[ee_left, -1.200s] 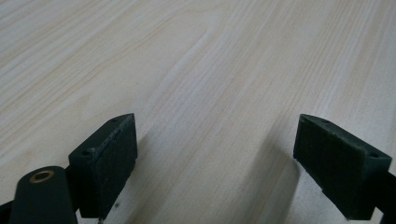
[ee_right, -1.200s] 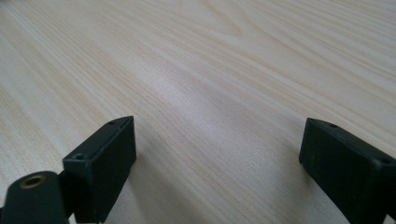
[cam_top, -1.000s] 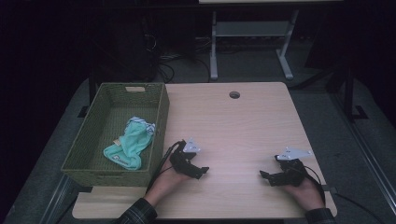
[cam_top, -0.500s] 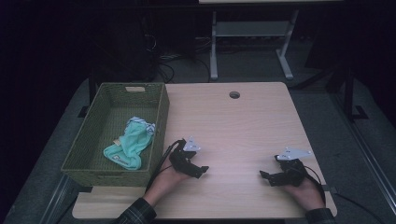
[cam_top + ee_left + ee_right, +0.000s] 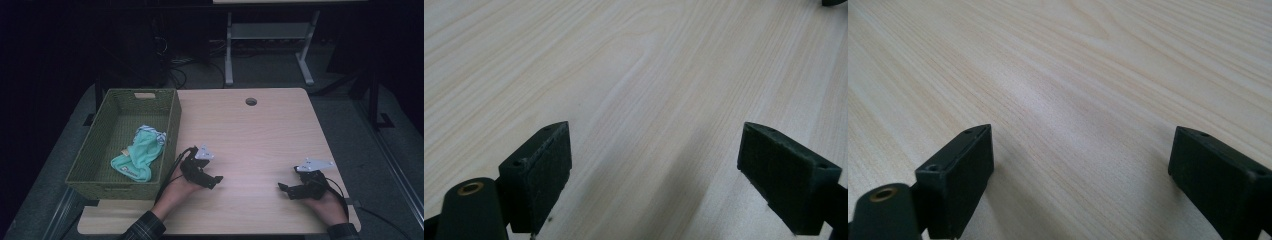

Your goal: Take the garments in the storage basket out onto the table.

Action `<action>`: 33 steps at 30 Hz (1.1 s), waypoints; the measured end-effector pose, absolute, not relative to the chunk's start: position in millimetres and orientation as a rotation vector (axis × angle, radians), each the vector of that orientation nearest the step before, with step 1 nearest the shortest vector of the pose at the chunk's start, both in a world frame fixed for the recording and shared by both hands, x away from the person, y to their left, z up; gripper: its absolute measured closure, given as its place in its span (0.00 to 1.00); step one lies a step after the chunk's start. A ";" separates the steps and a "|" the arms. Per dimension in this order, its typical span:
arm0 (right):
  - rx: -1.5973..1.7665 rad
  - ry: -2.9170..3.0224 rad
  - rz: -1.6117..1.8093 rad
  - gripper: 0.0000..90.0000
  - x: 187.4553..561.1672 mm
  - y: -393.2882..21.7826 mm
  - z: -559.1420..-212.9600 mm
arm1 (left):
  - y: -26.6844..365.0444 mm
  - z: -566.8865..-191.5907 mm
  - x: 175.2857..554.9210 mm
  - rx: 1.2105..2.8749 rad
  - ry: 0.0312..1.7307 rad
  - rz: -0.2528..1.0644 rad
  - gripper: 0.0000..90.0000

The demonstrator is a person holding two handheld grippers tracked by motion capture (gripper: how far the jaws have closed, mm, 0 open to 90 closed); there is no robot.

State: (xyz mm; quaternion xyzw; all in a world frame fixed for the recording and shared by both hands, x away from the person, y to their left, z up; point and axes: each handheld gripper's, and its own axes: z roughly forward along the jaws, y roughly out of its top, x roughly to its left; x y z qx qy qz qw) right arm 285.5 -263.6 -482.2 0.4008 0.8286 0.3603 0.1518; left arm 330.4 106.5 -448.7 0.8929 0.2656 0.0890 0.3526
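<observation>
High view, near edge: two grippers on one wooden table [image 5: 260,130], both resting low on bare wood, well apart. Right gripper [image 5: 286,189]: jaws spread wide, nothing between them. Left gripper [image 5: 216,180]: likewise spread and empty, jaws aimed toward the right gripper. Left of the left gripper, just beside it: one green woven basket [image 5: 170,125], long axis running away from the person. Inside lies one crumpled teal cloth [image 5: 140,156], lengthwise along the basket.
</observation>
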 end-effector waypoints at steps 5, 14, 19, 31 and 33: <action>1.151 2.377 1.033 0.12 285.5 -263.6 -482.1 | 107.0 -443.5 330.8 2.297 0.684 0.231 0.15; 1.157 2.381 1.034 0.12 285.4 -263.3 -482.0 | 106.9 -436.3 330.7 2.298 0.676 0.216 0.15; 1.156 2.381 1.034 0.12 285.4 -263.3 -482.0 | 106.1 -433.4 330.1 2.302 0.668 0.213 0.15; 1.156 2.381 1.034 0.12 285.4 -263.3 -482.0 | 106.8 -423.5 331.5 2.304 0.663 0.224 0.15; 1.157 2.381 1.034 0.12 285.4 -263.3 -482.0 | 106.5 -422.1 331.5 2.298 0.668 0.223 0.15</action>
